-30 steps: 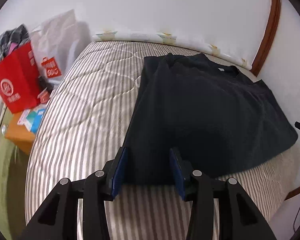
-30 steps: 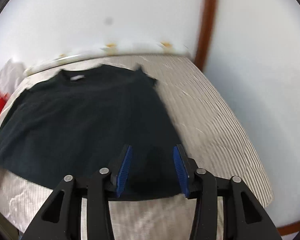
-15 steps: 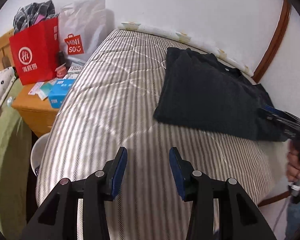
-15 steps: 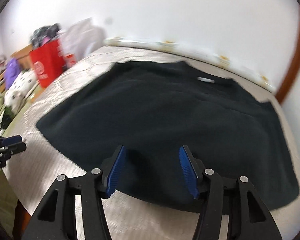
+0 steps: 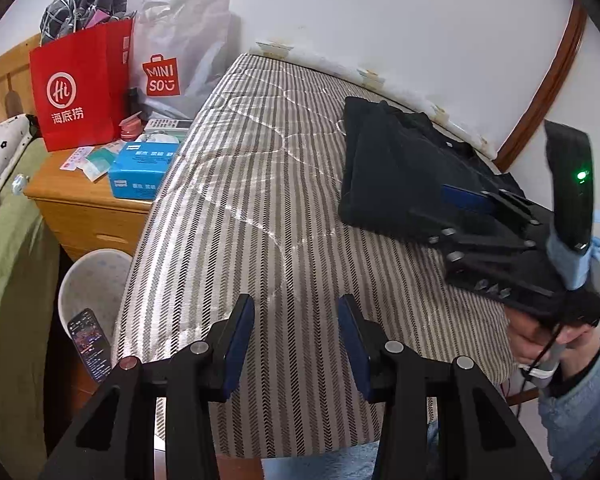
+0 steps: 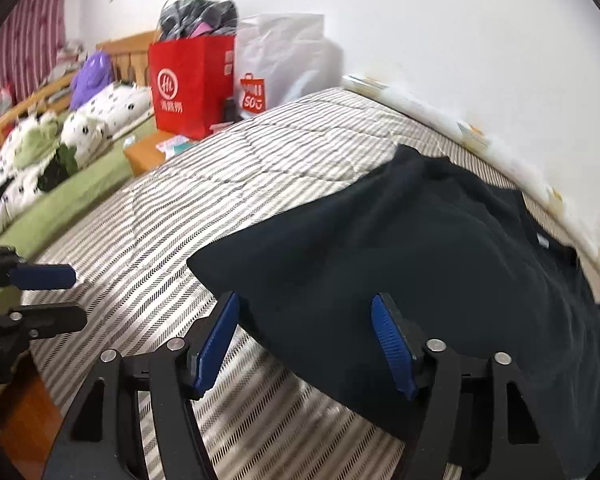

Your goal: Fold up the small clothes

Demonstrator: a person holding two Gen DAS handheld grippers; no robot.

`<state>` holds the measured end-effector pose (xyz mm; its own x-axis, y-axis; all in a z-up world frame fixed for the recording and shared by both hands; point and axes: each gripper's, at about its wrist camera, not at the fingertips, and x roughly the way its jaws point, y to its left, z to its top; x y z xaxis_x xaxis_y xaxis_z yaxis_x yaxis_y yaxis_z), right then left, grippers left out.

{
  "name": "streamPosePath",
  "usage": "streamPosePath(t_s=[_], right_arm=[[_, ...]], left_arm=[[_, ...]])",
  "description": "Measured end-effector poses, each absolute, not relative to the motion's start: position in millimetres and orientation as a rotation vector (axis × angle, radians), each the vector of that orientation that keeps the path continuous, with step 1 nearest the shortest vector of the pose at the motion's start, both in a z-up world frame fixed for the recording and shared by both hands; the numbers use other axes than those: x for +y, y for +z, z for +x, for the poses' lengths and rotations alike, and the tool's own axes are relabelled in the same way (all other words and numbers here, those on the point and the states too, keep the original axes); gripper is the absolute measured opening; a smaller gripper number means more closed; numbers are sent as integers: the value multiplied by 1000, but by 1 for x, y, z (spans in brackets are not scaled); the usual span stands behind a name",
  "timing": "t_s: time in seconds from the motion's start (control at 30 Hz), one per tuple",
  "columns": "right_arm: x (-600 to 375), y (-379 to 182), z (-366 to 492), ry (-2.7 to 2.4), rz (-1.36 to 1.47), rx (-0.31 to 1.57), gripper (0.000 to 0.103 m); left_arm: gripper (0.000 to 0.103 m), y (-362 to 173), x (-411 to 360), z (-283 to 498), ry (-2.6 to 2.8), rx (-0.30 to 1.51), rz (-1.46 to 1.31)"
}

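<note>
A black T-shirt [image 5: 396, 176] lies partly folded on the striped mattress [image 5: 260, 184], toward its right side. In the right wrist view the shirt [image 6: 420, 264] fills the middle and right. My left gripper [image 5: 296, 340] is open and empty over bare mattress near the front edge, well left of the shirt; it also shows in the right wrist view [image 6: 44, 292]. My right gripper [image 6: 304, 340] is open and empty, its jaws astride the shirt's near hem. It shows in the left wrist view [image 5: 480, 216] at the shirt's right edge.
A wooden nightstand [image 5: 76, 200] left of the mattress holds a red paper bag [image 5: 80, 84], a white MINISO bag [image 5: 180, 68] and a blue tissue box [image 5: 140, 168]. A white bin [image 5: 88, 292] stands below. A green-sheeted bed [image 6: 60, 184] lies further left. The wall borders the far side.
My left gripper has drawn back from the shirt's hem to bare mattress at the left. My right gripper swung left along the shirt and opened wider.
</note>
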<state>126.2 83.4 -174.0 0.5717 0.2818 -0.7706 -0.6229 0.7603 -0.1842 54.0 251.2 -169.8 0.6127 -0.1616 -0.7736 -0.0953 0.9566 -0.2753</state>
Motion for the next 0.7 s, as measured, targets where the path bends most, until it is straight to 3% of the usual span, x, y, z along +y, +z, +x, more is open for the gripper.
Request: streamPosePath(t_s=[0.27, 0.37, 0.4, 0.53, 0.7], right_arm=[[110, -194, 119, 594, -631, 739, 67], [107, -193, 130, 595, -581, 747, 48], [106, -193, 135, 590, -566, 738, 36], [86, -171, 146, 642, -397, 721, 16], [21, -108, 145, 553, -185, 578, 9]], left_arm=[[41, -171, 248, 60, -60, 925, -312], [41, -172, 247, 60, -51, 932, -310], [41, -172, 247, 60, -46, 937, -310], [41, -173, 241, 61, -42, 953, -296], [41, -169, 220, 73, -47, 964, -274]])
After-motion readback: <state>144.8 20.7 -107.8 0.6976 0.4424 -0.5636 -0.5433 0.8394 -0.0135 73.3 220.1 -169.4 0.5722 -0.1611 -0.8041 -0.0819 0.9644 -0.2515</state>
